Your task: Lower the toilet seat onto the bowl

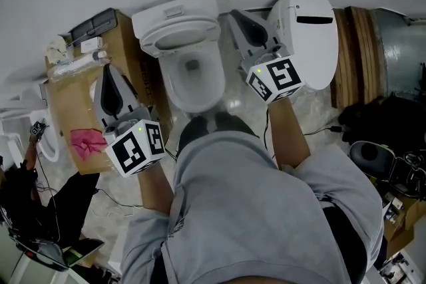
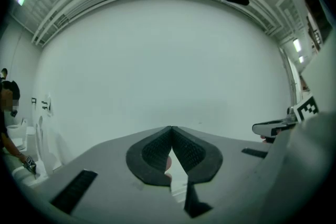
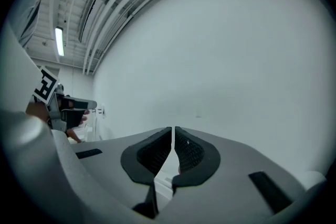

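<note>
Toilet seat (image 1: 178, 35) looks tipped up vs. the tank (image 1: 174, 8), above the open bowl (image 1: 193, 80), straight ahead btwn my two grippers. L gripper (image 1: 110, 74) hangs left of the bowl, by a cardboard box (image 1: 66, 110) w/ a pink cloth (image 1: 86, 143) on it. Its fingers are pinched together at the tips, nothing btwn them, facing a blank white wall (image 2: 168, 60). R gripper (image 1: 237, 16) is just right of the tank, next to a 2nd white toilet (image 1: 309, 36). Its fingers are clenched to a hairline slit, empty too. Neither touches the seat.
</note>
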Demonstrator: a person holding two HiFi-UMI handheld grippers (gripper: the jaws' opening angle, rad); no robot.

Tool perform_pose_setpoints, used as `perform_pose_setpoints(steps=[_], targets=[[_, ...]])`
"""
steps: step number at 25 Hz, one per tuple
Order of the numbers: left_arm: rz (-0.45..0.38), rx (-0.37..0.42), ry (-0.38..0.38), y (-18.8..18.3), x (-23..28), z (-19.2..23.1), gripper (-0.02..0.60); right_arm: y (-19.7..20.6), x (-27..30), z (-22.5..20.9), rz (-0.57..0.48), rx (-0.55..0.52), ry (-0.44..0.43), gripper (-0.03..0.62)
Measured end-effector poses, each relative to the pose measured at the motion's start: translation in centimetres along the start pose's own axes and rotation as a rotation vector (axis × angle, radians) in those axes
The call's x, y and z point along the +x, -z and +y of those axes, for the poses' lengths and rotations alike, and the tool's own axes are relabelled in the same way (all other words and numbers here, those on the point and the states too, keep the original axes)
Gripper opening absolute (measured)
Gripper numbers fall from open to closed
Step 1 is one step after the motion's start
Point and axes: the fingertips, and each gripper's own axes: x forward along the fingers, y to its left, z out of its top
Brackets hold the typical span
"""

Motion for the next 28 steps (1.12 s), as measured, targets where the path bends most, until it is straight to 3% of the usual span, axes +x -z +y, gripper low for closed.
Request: perform_pose_setpoints(steps=[13,28], targets=[[0.041,-0.037,0.067,4.5,3.9,3.6,0.000,5.2,5.7,1.2,0.118,-0.058,-0.005,0.002],[0.084,-0.053,0.124,8.0,6.5,3.5,0.000,11.6,10.1,1.5,0.253,-0.097,-0.067,0.040]])
